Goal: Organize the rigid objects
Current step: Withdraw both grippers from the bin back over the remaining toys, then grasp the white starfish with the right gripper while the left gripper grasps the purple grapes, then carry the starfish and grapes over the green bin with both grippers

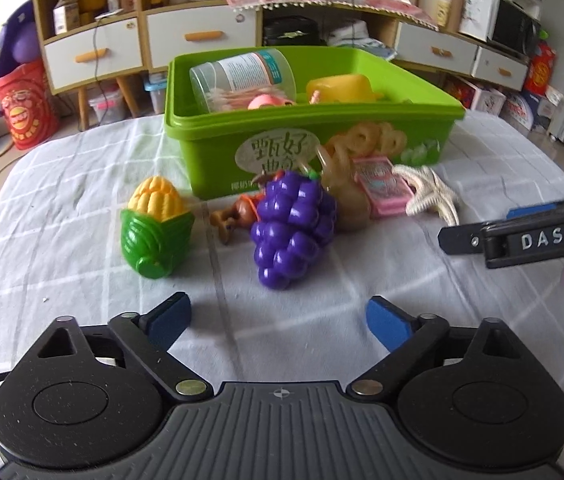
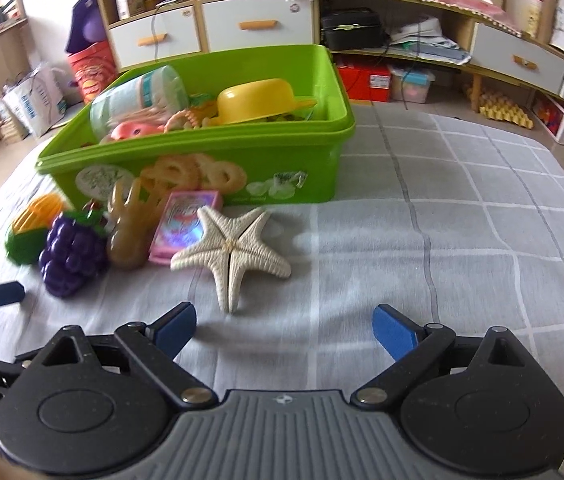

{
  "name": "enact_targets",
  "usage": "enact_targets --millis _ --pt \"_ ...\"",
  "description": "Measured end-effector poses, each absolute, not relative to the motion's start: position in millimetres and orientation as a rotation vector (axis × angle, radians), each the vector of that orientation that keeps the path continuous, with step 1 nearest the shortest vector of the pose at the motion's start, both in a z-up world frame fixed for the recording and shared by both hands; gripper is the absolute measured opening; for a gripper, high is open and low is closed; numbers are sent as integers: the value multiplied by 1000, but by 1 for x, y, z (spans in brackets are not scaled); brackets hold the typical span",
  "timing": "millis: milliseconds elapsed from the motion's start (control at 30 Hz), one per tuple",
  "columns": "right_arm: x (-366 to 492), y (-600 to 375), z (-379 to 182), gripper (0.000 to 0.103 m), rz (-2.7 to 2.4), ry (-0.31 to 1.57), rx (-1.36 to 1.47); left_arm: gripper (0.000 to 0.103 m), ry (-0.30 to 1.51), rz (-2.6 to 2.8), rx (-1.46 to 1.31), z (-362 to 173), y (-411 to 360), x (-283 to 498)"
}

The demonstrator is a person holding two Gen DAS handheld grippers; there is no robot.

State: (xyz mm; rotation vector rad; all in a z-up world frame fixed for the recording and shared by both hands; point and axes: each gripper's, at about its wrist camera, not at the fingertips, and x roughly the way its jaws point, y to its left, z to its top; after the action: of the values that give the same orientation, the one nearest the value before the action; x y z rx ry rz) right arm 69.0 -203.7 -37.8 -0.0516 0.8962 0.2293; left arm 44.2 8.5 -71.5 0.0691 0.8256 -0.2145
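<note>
Both grippers hang over a checked sheet on what reads as a bed, aimed at a row of toys just in front of a green plastic bin [image 1: 186, 120].

Left gripper [image 1: 278, 320]: jaws spread wide, nothing between the blue pads. It lines up with the purple toy grapes [image 1: 291, 226], which lie near the middle of the row, well short of the pads. Right gripper [image 2: 285, 330]: also spread wide and empty, with the lower arm of the white starfish [image 2: 230, 258] just ahead of its left pad, not touching.

Row, from the bed's left side toward the right: toy corn [image 1: 157, 226], a small brown figure [image 1: 234, 216], grapes, a tan branching piece [image 2: 126, 228], a pink card box [image 2: 184, 224], starfish. The tan piece, card box and starfish overlap or touch; the grapes sit against the tan piece.

Handling, judged:
- Grapes: hollow moulded plastic, light, stiff, glossy, so likely slippery. Best taken across the widest middle band, with the pads seated between the bumps.
- Starfish: rigid and rough-textured, so grip should be good, but the arms look thin and could snap. Pinch across one arm near the centre, not at a tip.
- Corn: light and ribbed; take it across the green husk.

Bin already holds a clear jar [image 1: 242, 80], a yellow scoop-like piece [image 2: 260, 100] and pink items.

Hard to read: the brown figure is partly hidden behind the grapes and cannot be identified. The right view is blurred on its left side. The bin floor is hidden by its wall.
</note>
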Motion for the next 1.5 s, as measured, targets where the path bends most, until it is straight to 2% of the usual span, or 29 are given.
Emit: enact_targets --millis 200,333,567,667,733,800,1033,1500 --pt "74 -198 -38 77 195 876 -39 73 796 -199 20 -65 1 50" --pt "76 -194 -39 73 192 860 -58 71 752 -182 6 -60 -3 51" --pt "80 -190 -39 61 177 838 -67 59 759 -138 -26 -61 -2 57" --pt "80 -187 -38 52 189 829 -77 52 764 -146 -33 -61 -1 57" --pt "79 -186 -36 34 208 827 -85 48 768 -154 -40 -60 0 57" --pt "79 -184 -33 22 232 832 -85 43 776 -158 -54 -59 1 57" --pt "80 -183 -27 20 267 891 -57 42 792 -173 -115 -53 7 57" --pt "84 -208 -7 19 307 1026 230 42 849 -156 -355 -39 32 60"
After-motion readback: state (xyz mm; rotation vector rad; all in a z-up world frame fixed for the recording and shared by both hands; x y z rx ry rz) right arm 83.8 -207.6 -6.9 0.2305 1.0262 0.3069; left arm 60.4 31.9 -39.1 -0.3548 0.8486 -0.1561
